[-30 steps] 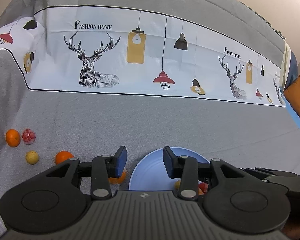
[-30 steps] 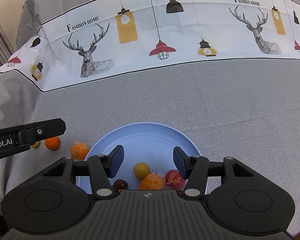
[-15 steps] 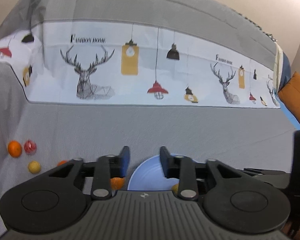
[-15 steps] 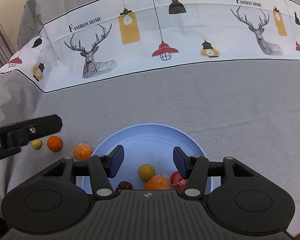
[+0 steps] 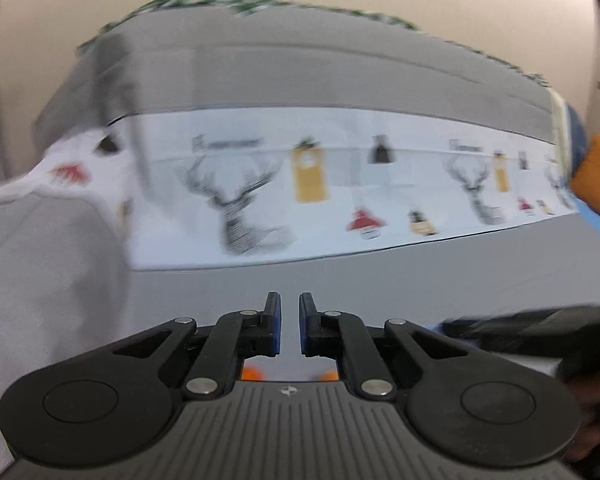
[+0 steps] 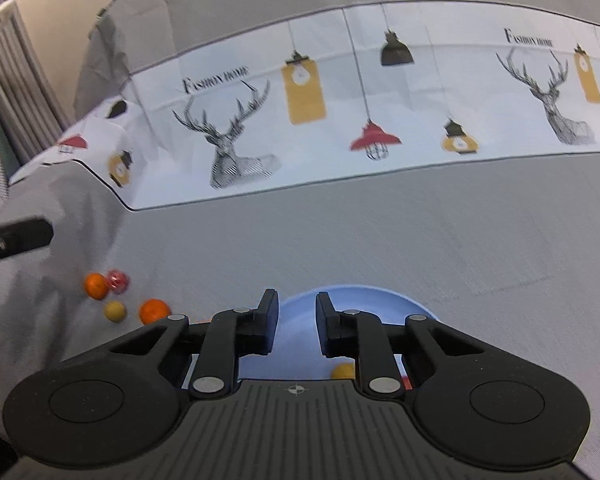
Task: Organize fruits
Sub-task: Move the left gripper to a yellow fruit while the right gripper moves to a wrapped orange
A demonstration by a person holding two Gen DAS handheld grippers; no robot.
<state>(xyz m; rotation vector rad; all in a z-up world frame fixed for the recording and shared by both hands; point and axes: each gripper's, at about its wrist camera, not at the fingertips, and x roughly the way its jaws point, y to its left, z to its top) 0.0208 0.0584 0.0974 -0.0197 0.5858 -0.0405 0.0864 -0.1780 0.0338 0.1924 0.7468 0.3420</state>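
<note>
Grippers both point down at the grey bedspread (image 6: pixel 380 240): left gripper (image 5: pixel 289 326) and right gripper (image 6: pixel 297 326) drawn narrow, empty. Blue plate (image 6: pixel 296 344) beneath the right holds a yellow fruit (image 6: pixel 343 370); two oranges (image 6: pixel 153 311), a red fruit (image 6: pixel 117 281) and another yellow one lie loose to its left.

Two oranges (image 6: pixel 95 286) (image 6: pixel 153 311), one red fruit (image 6: pixel 118 282), one yellow fruit (image 6: pixel 114 311), one blue plate (image 6: pixel 364 300).
</note>
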